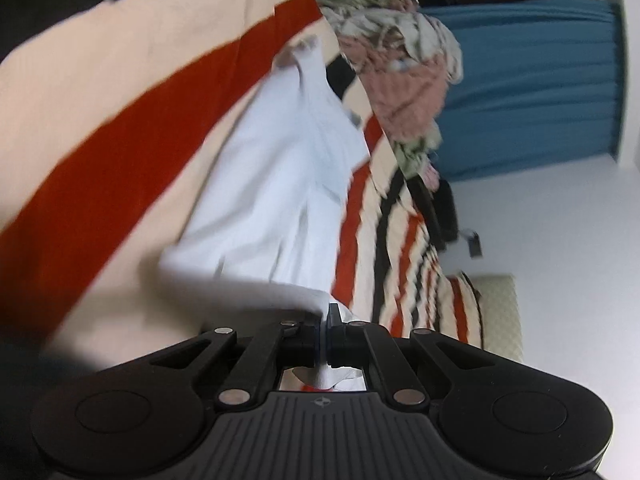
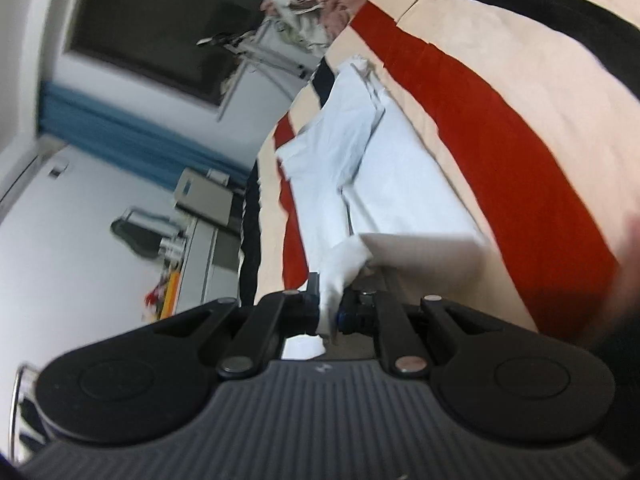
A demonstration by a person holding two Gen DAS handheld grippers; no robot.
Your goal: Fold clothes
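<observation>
Both grippers, left gripper [image 1: 325, 334] and right gripper [image 2: 329, 308], pinch the white garment's [image 1: 280, 184] near edge (1 fold underway, seemingly), needing matched carrying across the striped blanket [image 1: 120, 120].

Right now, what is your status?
Left gripper and right gripper both shut on white garment. Garment on striped blanket. Clothes pile beyond.

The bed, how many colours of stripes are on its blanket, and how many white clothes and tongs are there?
Stripe colours on the striped blanket: 3 (cream, red, black)
White garment lying on it: 1
Tongs: 2, the left tongs and right tongs, each pinching a corner of the garment
Total: 6
</observation>
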